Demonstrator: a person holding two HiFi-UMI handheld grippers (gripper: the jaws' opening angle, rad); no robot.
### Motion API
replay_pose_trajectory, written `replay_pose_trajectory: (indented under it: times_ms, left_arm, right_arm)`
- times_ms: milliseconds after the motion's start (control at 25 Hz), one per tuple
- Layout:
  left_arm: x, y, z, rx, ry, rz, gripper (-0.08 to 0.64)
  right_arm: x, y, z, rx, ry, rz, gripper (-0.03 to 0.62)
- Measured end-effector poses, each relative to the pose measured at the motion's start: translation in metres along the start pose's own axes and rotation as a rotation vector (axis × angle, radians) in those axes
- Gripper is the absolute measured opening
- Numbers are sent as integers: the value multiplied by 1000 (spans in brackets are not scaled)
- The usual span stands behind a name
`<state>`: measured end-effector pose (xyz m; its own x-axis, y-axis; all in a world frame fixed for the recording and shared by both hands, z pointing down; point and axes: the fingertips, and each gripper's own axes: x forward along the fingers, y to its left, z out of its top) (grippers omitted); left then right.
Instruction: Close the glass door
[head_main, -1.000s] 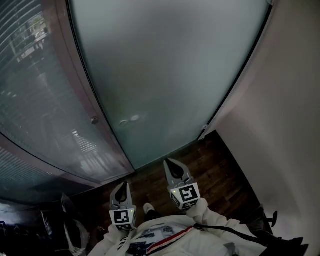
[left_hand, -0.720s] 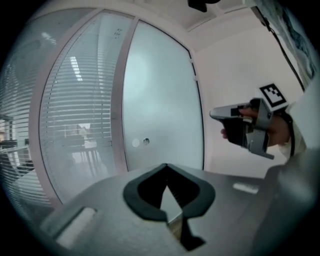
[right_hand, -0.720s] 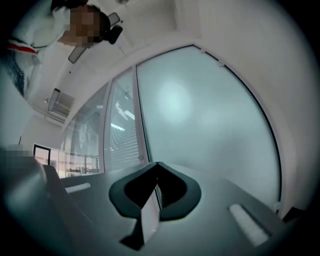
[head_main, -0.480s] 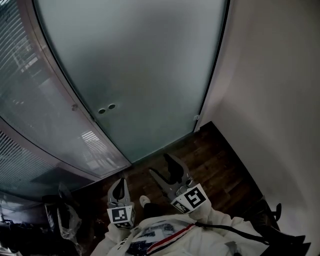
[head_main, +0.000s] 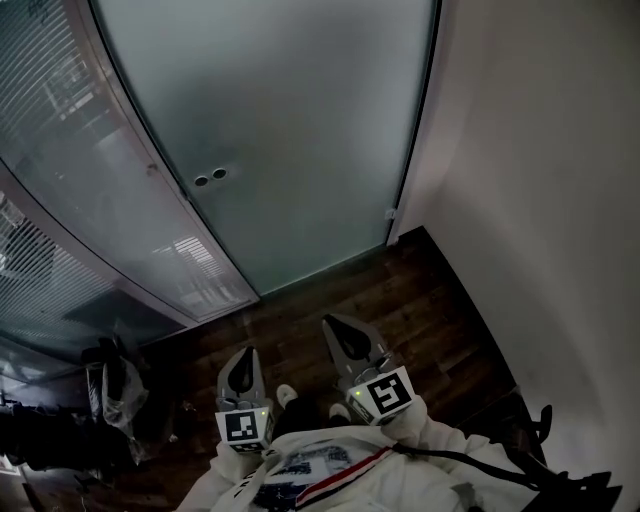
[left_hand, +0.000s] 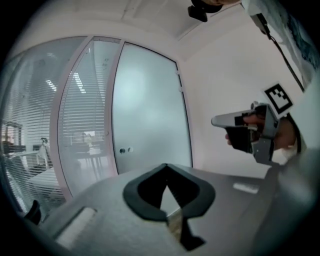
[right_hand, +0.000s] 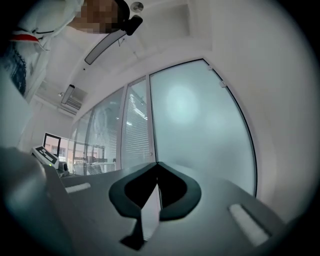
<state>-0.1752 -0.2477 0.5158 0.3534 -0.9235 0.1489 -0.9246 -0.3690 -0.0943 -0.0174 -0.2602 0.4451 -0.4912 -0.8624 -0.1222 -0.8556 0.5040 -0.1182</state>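
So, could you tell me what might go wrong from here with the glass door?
The left tongs and right tongs are shut, empty and clear of the glass door; if it hasn't latched, it may drift open unchecked. The clutter on the floor at the left could catch a foot.

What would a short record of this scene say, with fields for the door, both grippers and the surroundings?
Glass door: frosted, appears closed, its edge against the wall
Door fittings: two round pieces near its left edge
Left gripper: shut, empty, not touching the door
Right gripper: shut, jaws have just been closing, nothing between them, not touching the door
Floor: dark wood
Left of door: glass partition with blinds
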Motion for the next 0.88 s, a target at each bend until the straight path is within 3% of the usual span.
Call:
replay_pose_trajectory:
  times_ms: [520,880]
  left_arm:
    - [-95,-22,35,24,-74,4,2]
    - [-217,-29,7,21,-56,-1,2]
  right_arm:
    - [-73,65,-10,-5,44,-2,8]
    - [-152,158,-27,-5,101,-4,8]
